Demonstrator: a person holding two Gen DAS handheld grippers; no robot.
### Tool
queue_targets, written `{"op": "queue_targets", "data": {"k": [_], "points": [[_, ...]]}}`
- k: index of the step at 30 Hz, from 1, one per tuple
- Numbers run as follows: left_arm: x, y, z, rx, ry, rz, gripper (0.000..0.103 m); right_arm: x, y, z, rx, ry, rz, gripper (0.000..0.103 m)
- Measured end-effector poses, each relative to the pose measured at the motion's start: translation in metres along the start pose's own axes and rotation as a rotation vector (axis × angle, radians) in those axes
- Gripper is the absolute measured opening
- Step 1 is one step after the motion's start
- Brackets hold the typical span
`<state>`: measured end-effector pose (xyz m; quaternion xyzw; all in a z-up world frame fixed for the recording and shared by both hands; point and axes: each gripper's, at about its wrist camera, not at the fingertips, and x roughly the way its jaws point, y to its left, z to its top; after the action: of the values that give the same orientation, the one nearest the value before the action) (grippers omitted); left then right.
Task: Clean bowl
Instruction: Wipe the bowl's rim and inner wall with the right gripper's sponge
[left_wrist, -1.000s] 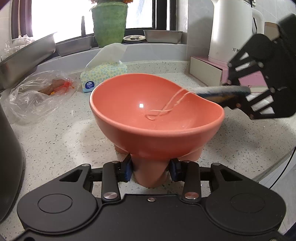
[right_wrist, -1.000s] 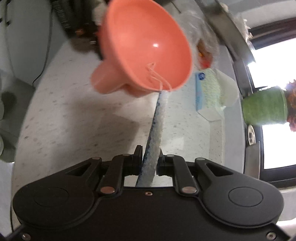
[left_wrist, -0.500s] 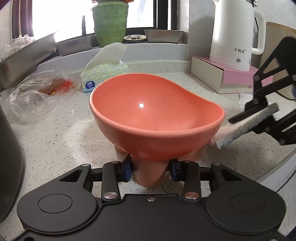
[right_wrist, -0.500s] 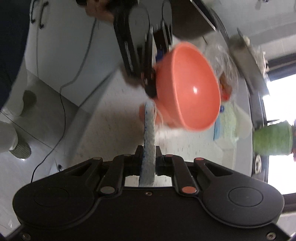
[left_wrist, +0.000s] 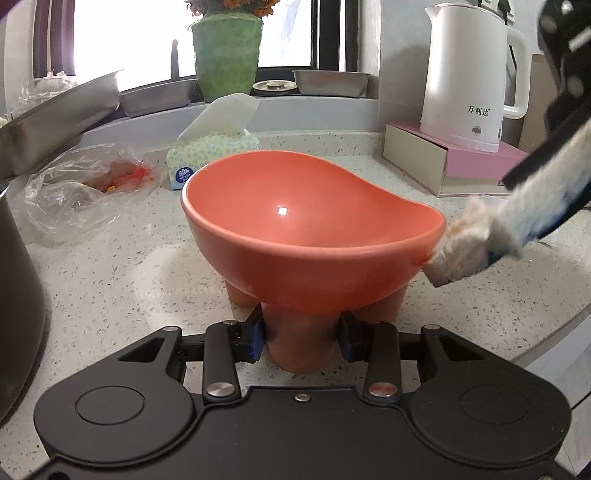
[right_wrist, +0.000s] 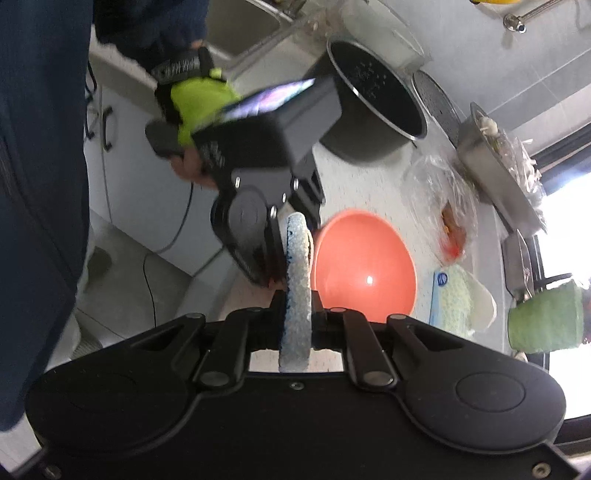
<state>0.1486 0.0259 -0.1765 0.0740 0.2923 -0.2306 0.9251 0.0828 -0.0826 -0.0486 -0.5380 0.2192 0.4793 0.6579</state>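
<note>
A salmon-pink bowl (left_wrist: 310, 229) on stubby legs stands on the speckled counter. My left gripper (left_wrist: 301, 334) is shut on its front leg. My right gripper (right_wrist: 295, 314) is shut on a blue-and-white cleaning cloth (right_wrist: 294, 288). In the left wrist view the cloth's frayed end (left_wrist: 469, 247) touches the outside of the bowl's right rim. In the right wrist view the bowl (right_wrist: 364, 266) lies just right of the cloth, and the left gripper's body (right_wrist: 266, 162) and the person's green-gloved hand (right_wrist: 197, 103) are behind it. The bowl's inside looks bare and glossy.
A tissue pack (left_wrist: 210, 155) and a clear plastic bag (left_wrist: 81, 188) lie behind the bowl. A white kettle (left_wrist: 465, 74) stands on a pink box (left_wrist: 454, 162) at the right. A dark pot (right_wrist: 373, 103), steel trays (left_wrist: 48, 110) and a green vase (left_wrist: 227, 48) are around.
The cloth came out of the bowl's inside, dropped beside its right flank, and now presses against the outer right rim. The bowl and left gripper stayed put.
</note>
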Motion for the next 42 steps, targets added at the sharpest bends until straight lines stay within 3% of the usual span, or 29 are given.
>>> {"op": "queue_targets", "data": {"k": [10, 20, 29, 37, 42], "points": [[-0.002, 0.0, -0.008, -0.03, -0.05, -0.004, 0.038, 0.024, -0.034, 0.045, 0.046, -0.038, 0.018, 0.013], [0.0, 0.0, -0.008, -0.028, -0.054, -0.017, 0.038, 0.07, -0.089, 0.062, 0.054, -0.006, -0.072, 0.013], [0.001, 0.0, -0.007, -0.029, -0.047, -0.024, 0.038, 0.101, -0.13, -0.004, 0.172, 0.182, -0.109, 0.013], [0.001, -0.002, -0.006, -0.02, -0.039, -0.024, 0.038, 0.089, -0.107, -0.064, 0.255, 0.258, -0.088, 0.013], [0.001, -0.002, -0.005, -0.018, -0.035, -0.024, 0.038, 0.079, -0.081, -0.082, 0.267, 0.273, -0.074, 0.014]]}}
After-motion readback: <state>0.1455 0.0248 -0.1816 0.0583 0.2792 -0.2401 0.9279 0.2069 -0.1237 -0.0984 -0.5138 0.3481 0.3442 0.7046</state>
